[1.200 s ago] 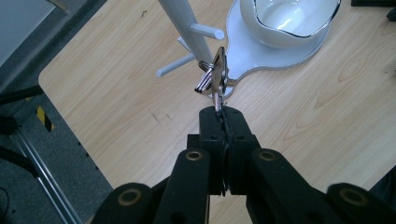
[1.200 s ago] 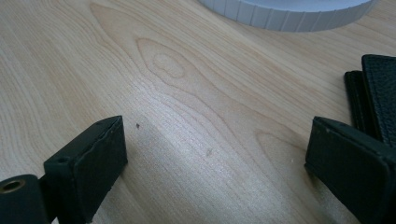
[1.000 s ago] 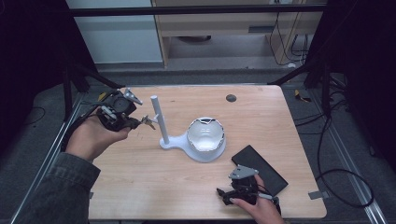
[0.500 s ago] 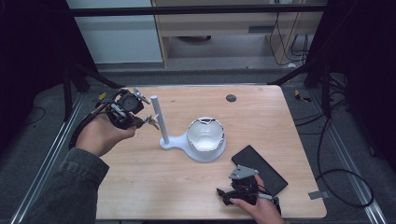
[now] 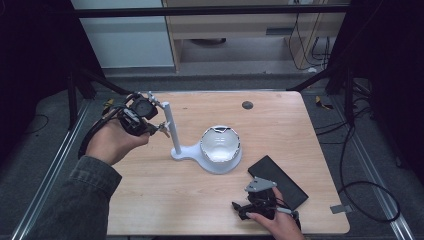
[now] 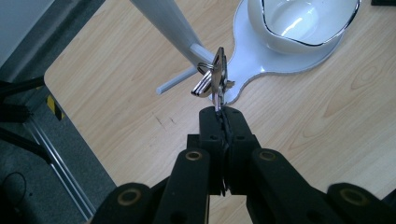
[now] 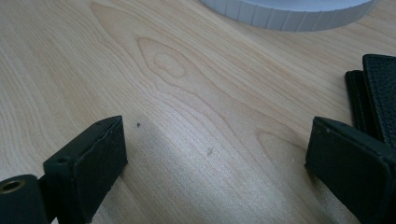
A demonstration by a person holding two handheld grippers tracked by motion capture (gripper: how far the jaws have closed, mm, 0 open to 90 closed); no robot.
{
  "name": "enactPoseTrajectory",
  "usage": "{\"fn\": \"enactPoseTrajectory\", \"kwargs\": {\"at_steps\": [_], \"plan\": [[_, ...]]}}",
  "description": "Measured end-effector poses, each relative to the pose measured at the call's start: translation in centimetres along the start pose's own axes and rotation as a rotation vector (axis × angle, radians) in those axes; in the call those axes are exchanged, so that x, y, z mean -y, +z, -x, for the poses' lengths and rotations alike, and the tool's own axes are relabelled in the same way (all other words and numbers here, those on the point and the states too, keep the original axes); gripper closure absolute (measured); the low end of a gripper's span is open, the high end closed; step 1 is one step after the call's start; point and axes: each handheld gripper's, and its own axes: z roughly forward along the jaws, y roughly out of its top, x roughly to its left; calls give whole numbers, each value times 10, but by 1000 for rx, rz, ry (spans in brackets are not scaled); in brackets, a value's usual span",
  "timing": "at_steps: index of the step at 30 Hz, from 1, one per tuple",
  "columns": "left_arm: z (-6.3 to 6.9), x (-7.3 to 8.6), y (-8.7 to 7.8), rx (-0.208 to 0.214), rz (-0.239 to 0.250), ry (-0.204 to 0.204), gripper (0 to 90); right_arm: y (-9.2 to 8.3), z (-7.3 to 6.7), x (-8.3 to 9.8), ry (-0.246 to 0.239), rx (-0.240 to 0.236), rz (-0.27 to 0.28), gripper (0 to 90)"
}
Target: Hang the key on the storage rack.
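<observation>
While the right gripper [image 5: 250,207] rested at the near edge of the surface [image 5: 165,205], toward its right corner, its fingers [image 7: 88,163] stood wide apart with nothing between them; bare wood lay in the gap. A black wallet [image 5: 278,181] lay just beside that gripper, toward the right edge, flat and untouched.

Farther in, near the middle of the surface, stood a white stand [image 5: 186,152]: a flat base carrying a white bowl [image 5: 220,144], with an upright post [image 5: 170,127] rising from the left end of the base. A thin peg [image 6: 180,80] projected sideways from the post.

At the left edge, toward the far corner, the left gripper [image 5: 157,129] was held above the surface, pointing at the post. Its fingers [image 6: 212,122] were pressed together on the blade of one key in a key bunch [image 6: 214,77]. In the left gripper view, the key ring sat right at the post where the peg met it; whether the ring had passed over the peg could not be determined.

Judged from this arrangement, the work was the hanging of the keys on the peg, and it was at its last stage. Pick-up and carry were complete. Remaining: confirm the ring on the peg, open the fingers, withdraw. A dark round mark [image 5: 247,105] lay near the far edge.
</observation>
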Motion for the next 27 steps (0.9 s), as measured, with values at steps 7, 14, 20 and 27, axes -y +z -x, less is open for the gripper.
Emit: {"fn": "enactPoseTrajectory", "kwargs": {"at_steps": [7,14,20,27], "plan": [[3,-5,5,-5,-13,13,884,0,0,0,-2,1,0,52],[4,-4,4,1,6,8,884,0,0,0,-2,1,-1,51],[4,-10,-5,-12,32,6,884,0,0,0,-3,1,-1,51],[3,-17,-3,-26,58,-9,884,0,0,0,-3,1,0,50]]}}
